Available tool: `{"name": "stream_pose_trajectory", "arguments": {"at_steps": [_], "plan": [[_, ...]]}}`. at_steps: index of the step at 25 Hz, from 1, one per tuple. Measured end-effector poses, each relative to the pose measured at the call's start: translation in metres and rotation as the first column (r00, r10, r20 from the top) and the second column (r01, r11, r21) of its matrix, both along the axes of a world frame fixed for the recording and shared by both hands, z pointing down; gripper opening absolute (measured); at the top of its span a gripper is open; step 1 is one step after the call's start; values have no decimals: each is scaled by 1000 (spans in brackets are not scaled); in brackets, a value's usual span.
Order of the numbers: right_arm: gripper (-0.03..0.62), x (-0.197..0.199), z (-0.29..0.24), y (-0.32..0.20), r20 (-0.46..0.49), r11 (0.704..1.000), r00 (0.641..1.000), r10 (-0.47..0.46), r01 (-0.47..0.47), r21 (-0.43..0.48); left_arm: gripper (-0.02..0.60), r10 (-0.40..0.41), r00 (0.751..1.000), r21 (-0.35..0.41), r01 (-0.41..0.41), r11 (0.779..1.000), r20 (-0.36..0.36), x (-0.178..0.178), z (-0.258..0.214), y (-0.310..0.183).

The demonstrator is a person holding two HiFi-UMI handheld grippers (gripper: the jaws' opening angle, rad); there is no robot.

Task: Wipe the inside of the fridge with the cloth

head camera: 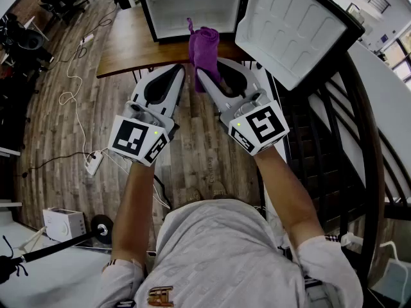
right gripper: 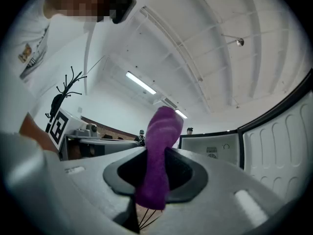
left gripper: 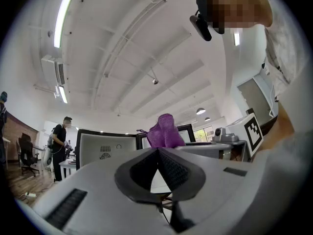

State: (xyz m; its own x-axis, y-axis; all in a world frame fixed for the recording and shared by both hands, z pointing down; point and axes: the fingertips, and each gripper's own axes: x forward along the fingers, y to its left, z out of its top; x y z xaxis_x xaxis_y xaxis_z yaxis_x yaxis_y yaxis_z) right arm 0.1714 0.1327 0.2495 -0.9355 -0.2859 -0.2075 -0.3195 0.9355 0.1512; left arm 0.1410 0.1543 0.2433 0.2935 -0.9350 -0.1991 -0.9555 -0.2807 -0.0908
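Right tool (right gripper: 156,155) clamping purple cloth (right gripper: 164,131), fridge (head camera: 192,8) top cut off

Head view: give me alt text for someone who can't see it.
Seen from above, the right gripper holds a purple cloth in its jaws, in front of a small open fridge on a wooden table. The left gripper beside it is shut and empty; the fridge door stands open at right.

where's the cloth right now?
Head view, top centre: the cloth is clamped in the right tool, held up just short of the open fridge.
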Motion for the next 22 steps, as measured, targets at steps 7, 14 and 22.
{"name": "stream_pose_trajectory", "arguments": {"at_steps": [7, 14, 22], "plan": [[104, -2, 6, -3, -2, 1000, 1000, -2, 2, -7, 0, -4, 1000, -7, 4, 1000, 0, -2, 4, -3], [104, 0, 4, -6, 0, 1000, 1000, -12, 12, 4, 0, -13, 1000, -9, 13, 1000, 3, -1, 5, -9], [104, 6, 0, -15, -4, 999, 999, -32, 32, 15, 0, -34, 999, -3, 34, 999, 10, 3, 2, -19]]}}
